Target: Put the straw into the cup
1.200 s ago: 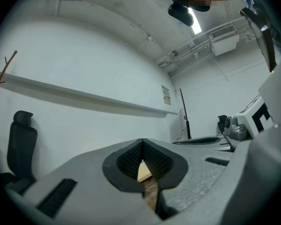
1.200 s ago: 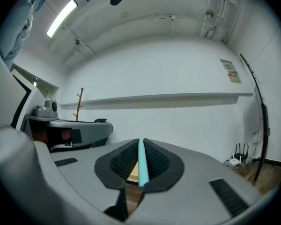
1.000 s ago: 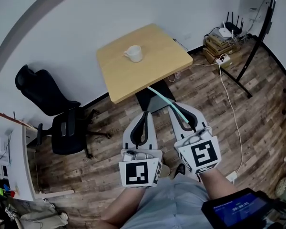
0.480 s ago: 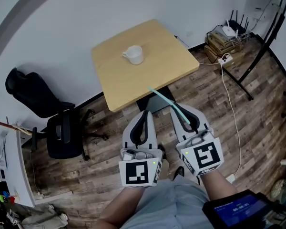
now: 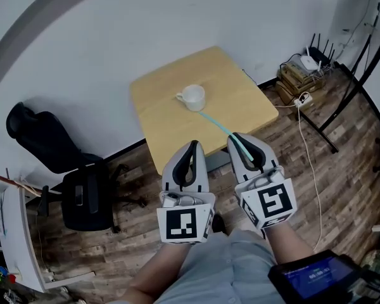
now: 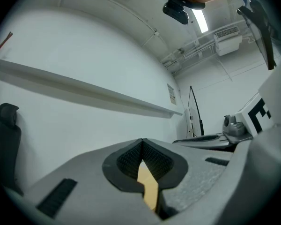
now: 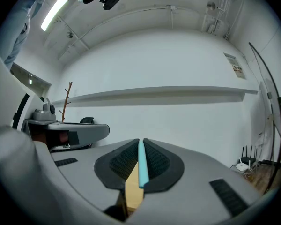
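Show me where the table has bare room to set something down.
The table is bare except for the cup toward its far side. Free: the whole right half past the cup, and the near-left part left of the straw. Tight only just before the cup, where the straw tip sits.

Soft, even indoor light fills the head view: the white wall [image 5: 177, 24] is bright and shadows on the floor [image 5: 342, 170] are faint. Straight lines bow toward the rim, most at 10 o'clock. Both gripper views have black vignetting in their corners. A ceiling strip lamp [image 6: 200, 20] glares at 1 o'clock in the left gripper view. A second strip lamp [image 7: 54, 13] glares at 11 o'clock in the right gripper view, where the close straw [image 7: 141, 165] looks slightly soft.
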`<state>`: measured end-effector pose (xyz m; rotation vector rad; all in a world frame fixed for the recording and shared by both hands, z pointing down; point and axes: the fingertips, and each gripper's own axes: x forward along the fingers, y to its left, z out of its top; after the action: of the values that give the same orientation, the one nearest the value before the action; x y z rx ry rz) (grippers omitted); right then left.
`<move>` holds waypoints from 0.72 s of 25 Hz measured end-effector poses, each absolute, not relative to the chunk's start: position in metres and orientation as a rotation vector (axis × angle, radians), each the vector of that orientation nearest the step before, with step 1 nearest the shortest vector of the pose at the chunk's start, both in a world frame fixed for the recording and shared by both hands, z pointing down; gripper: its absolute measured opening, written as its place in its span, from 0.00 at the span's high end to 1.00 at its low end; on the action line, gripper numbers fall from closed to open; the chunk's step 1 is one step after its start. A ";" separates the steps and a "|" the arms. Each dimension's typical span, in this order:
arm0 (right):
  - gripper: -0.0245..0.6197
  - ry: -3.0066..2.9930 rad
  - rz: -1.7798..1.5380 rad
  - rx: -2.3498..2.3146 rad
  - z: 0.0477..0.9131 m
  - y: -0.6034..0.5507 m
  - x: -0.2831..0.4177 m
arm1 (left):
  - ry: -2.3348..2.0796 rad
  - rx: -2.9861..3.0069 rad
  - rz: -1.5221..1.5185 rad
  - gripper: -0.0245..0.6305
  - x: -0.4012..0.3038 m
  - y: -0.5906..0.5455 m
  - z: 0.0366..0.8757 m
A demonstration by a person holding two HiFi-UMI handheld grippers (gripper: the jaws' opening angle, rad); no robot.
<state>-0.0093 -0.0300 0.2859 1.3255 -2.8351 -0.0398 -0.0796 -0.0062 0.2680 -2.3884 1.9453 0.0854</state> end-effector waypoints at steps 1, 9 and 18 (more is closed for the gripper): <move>0.92 -2.838 -0.058 1.333 0.283 -0.034 -0.015 | 1.939 -2.381 0.098 0.97 -0.086 -0.011 0.265; 0.92 -2.822 -0.142 1.341 0.272 -0.058 -0.036 | 1.914 -2.389 0.112 0.97 -0.105 -0.034 0.268; 0.92 -2.787 -0.049 1.339 0.299 -0.096 -0.031 | 1.977 -2.446 0.026 0.97 -0.106 -0.068 0.304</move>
<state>-0.0309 -0.0962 0.2987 1.3388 -2.7868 -0.0491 -0.1058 -0.0677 0.3045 -2.4465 1.9775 0.0263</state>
